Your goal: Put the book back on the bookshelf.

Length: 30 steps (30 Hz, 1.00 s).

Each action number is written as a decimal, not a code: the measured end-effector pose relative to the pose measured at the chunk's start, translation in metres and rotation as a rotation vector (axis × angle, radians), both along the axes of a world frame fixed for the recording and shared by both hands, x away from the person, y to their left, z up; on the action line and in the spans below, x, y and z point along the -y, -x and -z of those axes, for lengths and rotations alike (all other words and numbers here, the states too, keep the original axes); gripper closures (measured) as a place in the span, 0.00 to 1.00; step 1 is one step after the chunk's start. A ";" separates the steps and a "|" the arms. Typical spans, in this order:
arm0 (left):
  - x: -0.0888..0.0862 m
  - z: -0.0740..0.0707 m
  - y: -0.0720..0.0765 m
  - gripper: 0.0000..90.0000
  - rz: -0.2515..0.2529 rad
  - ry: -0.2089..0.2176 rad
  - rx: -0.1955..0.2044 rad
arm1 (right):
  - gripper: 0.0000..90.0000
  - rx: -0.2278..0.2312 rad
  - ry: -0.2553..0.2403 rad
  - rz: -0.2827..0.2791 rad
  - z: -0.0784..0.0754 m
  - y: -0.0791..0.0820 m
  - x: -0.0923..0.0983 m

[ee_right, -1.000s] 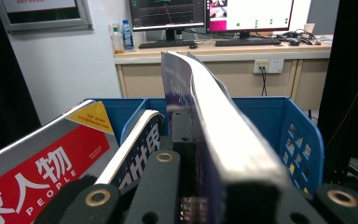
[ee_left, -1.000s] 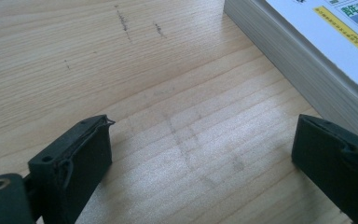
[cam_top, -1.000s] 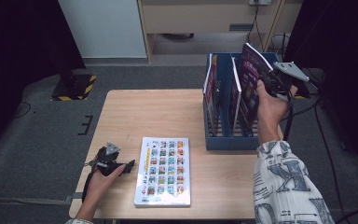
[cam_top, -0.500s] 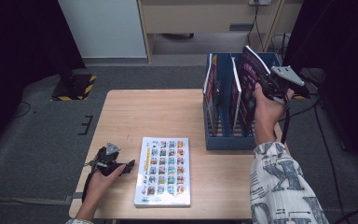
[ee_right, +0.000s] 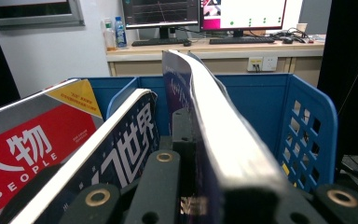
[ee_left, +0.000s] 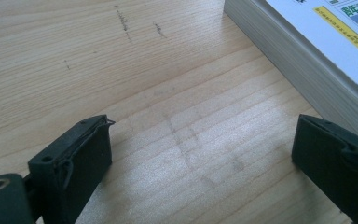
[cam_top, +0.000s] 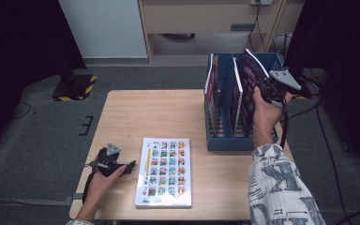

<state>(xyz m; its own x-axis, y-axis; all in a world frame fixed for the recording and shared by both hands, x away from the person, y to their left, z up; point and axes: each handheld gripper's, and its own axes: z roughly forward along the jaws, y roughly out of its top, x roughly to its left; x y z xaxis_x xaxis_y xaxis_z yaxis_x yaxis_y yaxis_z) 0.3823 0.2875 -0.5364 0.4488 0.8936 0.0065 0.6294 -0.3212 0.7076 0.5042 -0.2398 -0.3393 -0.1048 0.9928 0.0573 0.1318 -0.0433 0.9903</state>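
1. High view: the wooden table (cam_top: 168, 112) carries all items. Its left half is bare wood.
2. The blue file rack (cam_top: 225, 136) stands upright at the table's right side, near the far edge. Dividers split it into several slots. In the right gripper view its perforated side wall (ee_right: 307, 140) stands to the right of the held book.
3. The illustrated book (cam_top: 164, 172) lies flat near the front edge of the table, cover up, showing a grid of small pictures. In the left gripper view its page edges (ee_left: 298, 60) run along the upper right.
4. The dark purple book (cam_top: 249, 89) stands tilted in the right part of the rack, its top edge leaning to the right. In the right gripper view its page edge (ee_right: 223, 130) rises between the jaws.
5. A red magazine (ee_right: 23, 149) and a dark magazine (ee_right: 121, 140) stand in the slots to the left of the purple book.
6. The right gripper (cam_top: 267, 89) is clenched on the dark purple book at its upper right edge, above the rack.
7. The left gripper (cam_top: 130, 165) rests on the table just beside the illustrated book's left edge. Its jaws stand wide apart over bare wood, with nothing between them.
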 end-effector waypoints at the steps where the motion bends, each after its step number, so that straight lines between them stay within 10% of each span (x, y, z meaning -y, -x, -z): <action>1: 0.000 0.000 0.000 0.04 0.000 0.000 0.000 | 0.93 0.000 -0.002 -0.001 0.001 0.000 0.000; 30: 0.000 0.000 0.000 0.04 0.000 0.000 0.000 | 0.93 -0.014 -0.005 -0.019 0.022 -0.005 -0.004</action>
<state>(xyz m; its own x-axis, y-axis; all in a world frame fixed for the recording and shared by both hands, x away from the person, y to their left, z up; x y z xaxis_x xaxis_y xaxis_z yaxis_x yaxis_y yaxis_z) 0.3824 0.2875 -0.5364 0.4489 0.8936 0.0066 0.6292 -0.3213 0.7077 0.5091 -0.2355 -0.3617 -0.1230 0.9904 0.0635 0.1464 -0.0452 0.9882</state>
